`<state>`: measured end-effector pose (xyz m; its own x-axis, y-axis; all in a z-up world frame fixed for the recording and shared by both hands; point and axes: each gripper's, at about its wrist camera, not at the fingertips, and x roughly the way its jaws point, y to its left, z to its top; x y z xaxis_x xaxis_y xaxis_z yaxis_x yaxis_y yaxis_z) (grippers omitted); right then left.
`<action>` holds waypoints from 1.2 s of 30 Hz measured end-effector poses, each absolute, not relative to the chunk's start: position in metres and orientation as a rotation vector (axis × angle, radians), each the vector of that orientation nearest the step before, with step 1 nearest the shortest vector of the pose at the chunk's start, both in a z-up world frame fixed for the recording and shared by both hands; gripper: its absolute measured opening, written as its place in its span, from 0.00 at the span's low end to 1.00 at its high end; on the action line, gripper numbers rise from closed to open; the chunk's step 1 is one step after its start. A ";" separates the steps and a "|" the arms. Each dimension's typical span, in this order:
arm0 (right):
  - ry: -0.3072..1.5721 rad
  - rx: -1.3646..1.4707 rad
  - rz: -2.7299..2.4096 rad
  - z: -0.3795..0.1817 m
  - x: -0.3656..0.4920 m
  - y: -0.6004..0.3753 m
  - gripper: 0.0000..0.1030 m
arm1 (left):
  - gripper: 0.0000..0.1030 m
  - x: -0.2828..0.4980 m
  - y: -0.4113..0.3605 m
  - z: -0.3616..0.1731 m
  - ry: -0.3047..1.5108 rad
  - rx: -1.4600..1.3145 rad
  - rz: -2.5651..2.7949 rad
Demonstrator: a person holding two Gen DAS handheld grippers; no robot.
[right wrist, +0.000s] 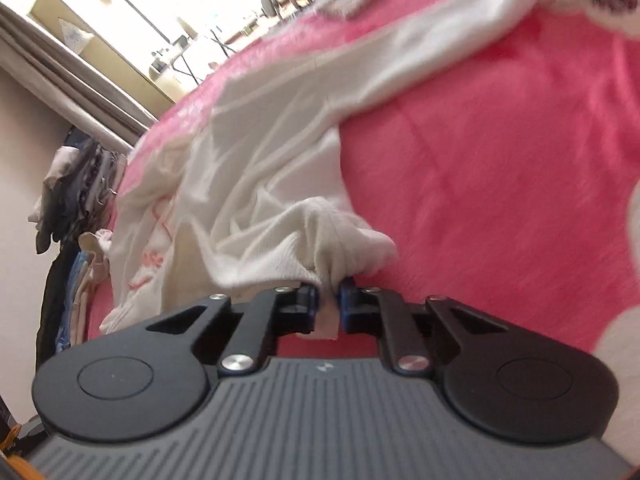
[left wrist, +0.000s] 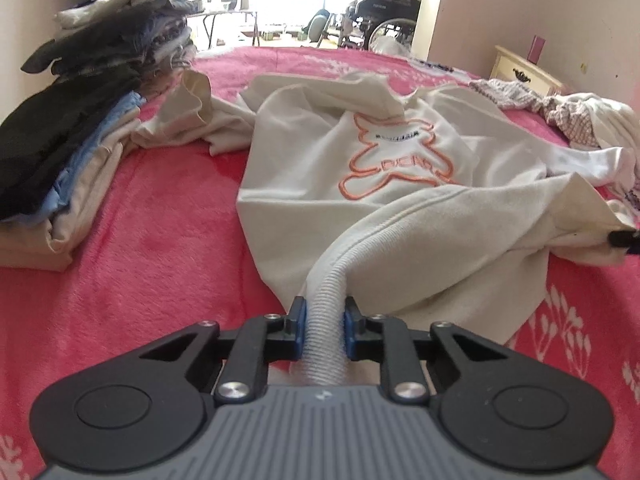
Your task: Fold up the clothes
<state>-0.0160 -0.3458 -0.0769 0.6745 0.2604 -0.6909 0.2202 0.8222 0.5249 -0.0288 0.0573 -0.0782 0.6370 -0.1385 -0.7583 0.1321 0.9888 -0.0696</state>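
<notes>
Blown-out backlight, fisheye warping, right view motion-blurred.

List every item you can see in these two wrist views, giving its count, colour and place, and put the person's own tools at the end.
sweatshirt: one, cream with an orange outline print, spread crumpled across the middle of the bed.
blanket: one, pink with white pattern, covering the bed.
stack of folded clothes: one, black, blue, grey and beige layers, on the bed's left side.
unfolded laundry: one heap, white and checked, far right of the bed.
nightstand: one, pale yellow, by the right wall.
wheelchair: one, dark, in the bright background.
left tool: one, black with blue pads, shut on the sweatshirt's ribbed hem.
right tool: one, black with blue pads, shut on another ribbed edge of the sweatshirt.
</notes>
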 end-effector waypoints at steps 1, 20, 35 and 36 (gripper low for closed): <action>0.835 0.616 0.027 -0.069 -0.019 -0.350 0.08 | 0.17 -0.032 0.059 -0.074 0.861 -0.003 -0.163; 1.033 0.389 -0.066 -0.073 -0.068 -0.375 0.11 | 0.25 -0.081 0.071 -0.091 0.864 0.295 -0.235; 0.827 -0.111 -0.134 -0.074 -0.066 -0.339 0.22 | 0.30 -0.101 0.059 -0.088 0.741 0.384 -0.181; 0.831 -0.110 -0.130 -0.074 -0.067 -0.339 0.22 | 0.33 -0.105 0.058 -0.086 0.736 0.391 -0.198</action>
<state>-0.0670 -0.3387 -0.0745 0.6672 -0.1574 -0.7280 0.0717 0.9864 -0.1476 -0.1047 0.0576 -0.0861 0.7269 -0.0389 -0.6857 0.3098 0.9096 0.2768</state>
